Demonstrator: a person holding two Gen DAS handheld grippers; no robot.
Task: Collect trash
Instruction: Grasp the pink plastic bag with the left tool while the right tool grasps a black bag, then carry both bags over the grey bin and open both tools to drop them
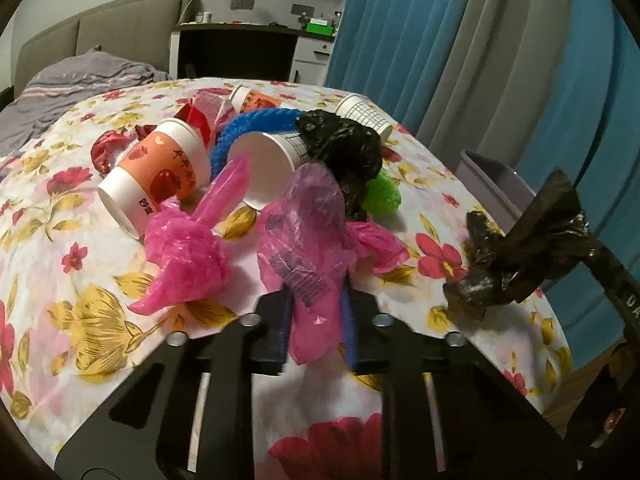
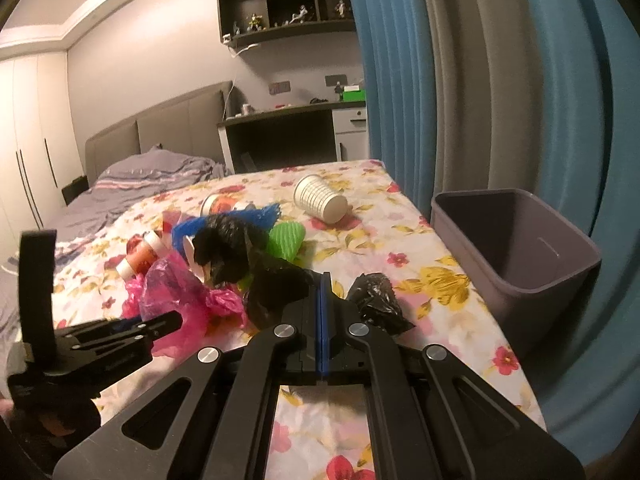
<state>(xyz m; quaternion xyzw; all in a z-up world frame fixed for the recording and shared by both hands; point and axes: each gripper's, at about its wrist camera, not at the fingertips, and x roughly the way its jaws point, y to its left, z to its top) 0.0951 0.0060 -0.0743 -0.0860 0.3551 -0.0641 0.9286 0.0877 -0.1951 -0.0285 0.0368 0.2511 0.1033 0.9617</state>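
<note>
Both tools loaded; step in hand is pickup, carry to bin comes next. Left tool (image 1: 316,300) has its jaws drawn narrow on a pink plastic bag (image 1: 304,240), the film bunched between the pads and standing up out of the grip, at the near edge of the trash pile on the floral-clothed bench (image 1: 80,320). Right tool (image 2: 323,312) is pinched fully together on a black plastic bag (image 2: 280,288), seen from the left wrist view as a crumpled black wad (image 1: 492,272) hanging from the fingers, off to the bin side of the pile. The grey bin (image 2: 516,256) stands open and looks empty just beyond the bench edge, by the blue curtain (image 2: 400,80). Left in the pile: paper cups, one apple-printed (image 1: 160,172), a blue fuzzy loop (image 1: 248,124), a green mesh ball (image 1: 382,196), a second pink bag (image 1: 188,256). Next move, as I judge it: lift each bag clear, swing over the bin mouth, release there. Thin film may snag neighbouring pieces on the lift.
</note>
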